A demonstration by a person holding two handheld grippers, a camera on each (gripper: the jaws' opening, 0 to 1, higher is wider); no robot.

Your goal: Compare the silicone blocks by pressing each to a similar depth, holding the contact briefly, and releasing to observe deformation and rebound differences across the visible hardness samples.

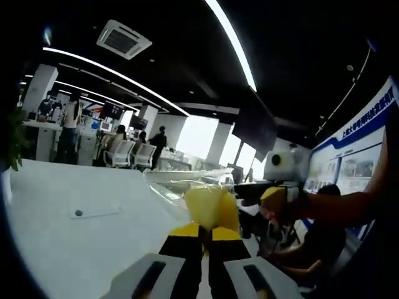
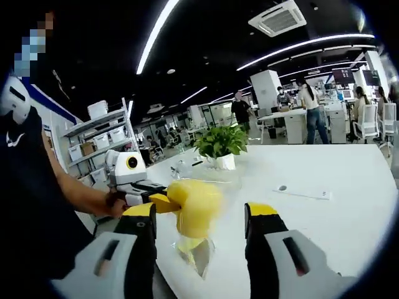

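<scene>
The yellow block point(image 1: 212, 208) point(image 2: 193, 205) is in the air above the white table point(image 1: 68, 249) point(image 2: 336, 224), inside a clear bag point(image 1: 177, 184) point(image 2: 198, 252). The left claw point(image 1: 206, 232) point(image 2: 163, 200) is clenched on the block, its yellow tips almost together in the left gripper view. The right claw point(image 2: 201, 215) point(image 1: 271, 202) is released, its jaws wide apart at either side of the block. On the table a small pen-like thing point(image 1: 93, 213) point(image 2: 302, 192) lies at 9 o'clock from the block in the left gripper view. A potted plant point(image 2: 219, 144) stands at 12 o'clock in the right gripper view.
</scene>
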